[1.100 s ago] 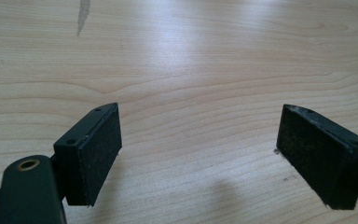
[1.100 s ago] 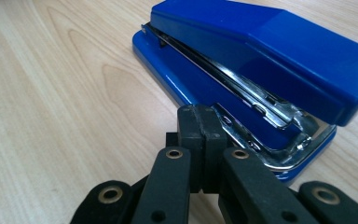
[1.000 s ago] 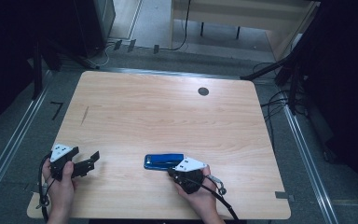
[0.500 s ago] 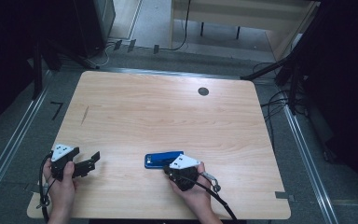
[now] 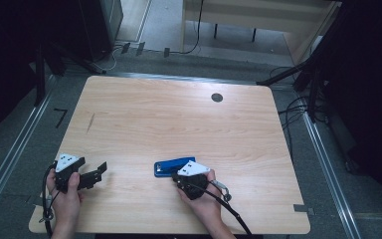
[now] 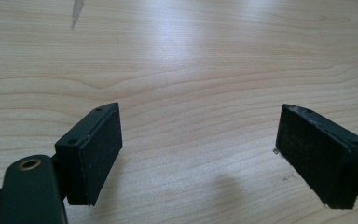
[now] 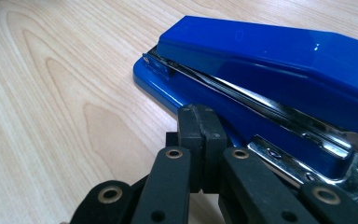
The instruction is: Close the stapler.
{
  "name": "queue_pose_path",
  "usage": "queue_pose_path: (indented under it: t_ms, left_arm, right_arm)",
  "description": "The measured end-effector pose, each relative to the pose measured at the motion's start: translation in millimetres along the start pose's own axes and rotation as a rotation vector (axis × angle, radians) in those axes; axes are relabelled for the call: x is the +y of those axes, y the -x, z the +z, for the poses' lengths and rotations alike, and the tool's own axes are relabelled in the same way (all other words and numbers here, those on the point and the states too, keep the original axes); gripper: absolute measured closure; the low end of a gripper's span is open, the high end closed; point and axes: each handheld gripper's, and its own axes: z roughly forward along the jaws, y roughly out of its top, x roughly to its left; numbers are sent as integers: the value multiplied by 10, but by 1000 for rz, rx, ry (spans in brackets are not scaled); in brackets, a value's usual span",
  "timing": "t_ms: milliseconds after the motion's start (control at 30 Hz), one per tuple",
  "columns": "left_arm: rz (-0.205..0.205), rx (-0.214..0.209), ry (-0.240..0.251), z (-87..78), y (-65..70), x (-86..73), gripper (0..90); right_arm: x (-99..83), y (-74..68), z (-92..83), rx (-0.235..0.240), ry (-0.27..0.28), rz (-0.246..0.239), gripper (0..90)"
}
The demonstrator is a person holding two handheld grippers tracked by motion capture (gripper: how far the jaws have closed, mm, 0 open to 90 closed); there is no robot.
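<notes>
Dim, dark-edged; soft glare on table [image 5: 179,119]

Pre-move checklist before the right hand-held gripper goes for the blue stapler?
1. Right hand-held gripper jaws open for a grasp: not ok, pads closed together with nothing between them.
2. Blue stapler flat on the table: ok, base down, top arm lowered.
3. Right hand-held gripper near the stapler: ok, tips right at its side; contact cannot tell.
4. Left hand-held gripper free: ok, jaws open with nothing between them, just bare wood.
5. Left hand-held gripper clear of the stapler: ok, it sits near the table's left edge.
6. Space around the stapler: ok, no other objects close by.
</notes>
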Motion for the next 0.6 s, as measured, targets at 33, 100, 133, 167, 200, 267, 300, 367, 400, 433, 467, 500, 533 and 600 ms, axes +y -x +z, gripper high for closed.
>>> queue_pose_path:
  t_ms: [33, 100, 133, 167, 200, 267, 300, 367, 400, 433, 467, 500, 533, 600]
  left_arm:
    - [1, -1, 1, 0, 0, 0, 154]
    - [0, 1, 1, 2, 1, 0, 154]
    - [0, 1, 0, 3, 2, 0, 154]
    - [1, 3, -1, 3, 3, 1, 154]
    - [0, 2, 0, 5, 3, 1, 154]
    - [-1, 3, -1, 5, 3, 1, 154]
    - [-1, 4, -1, 4, 4, 1, 154]
    - [0, 3, 0, 5, 4, 1, 154]
    - [0, 4, -3, 4, 4, 2, 154]
    - [1, 5, -6, 4, 4, 3, 154]
    - [2, 6, -6, 5, 5, 2, 154]
    - [3, 6, -6, 5, 5, 2, 154]
    - [4, 5, -7, 3, 5, 3, 154]
    - [4, 6, -7, 3, 4, 3, 154]
  right_arm:
    - [6, 4, 8, -1, 1, 0, 900]
    - [20, 12, 25, -3, 3, 1, 900]
    - [25, 11, 30, -2, 2, 3, 900]
    - [33, 9, 38, 0, 1, 4, 900]
    - [41, 5, 48, 2, 0, 3, 900]
    - [57, -7, 68, 1, 1, 1, 900]
    - [62, -15, 76, -4, 1, 3, 900]
    - [76, -19, 94, -3, 2, 3, 900]
    - [83, -23, 102, -2, 0, 5, 900]
    - [92, -26, 112, -2, 0, 6, 900]
    - [101, -31, 123, -3, 0, 7, 900]
    - [110, -33, 136, -7, 2, 5, 900]
    - [119, -39, 146, -9, 1, 5, 900]
    - [137, -51, 169, -13, 1, 6, 900]
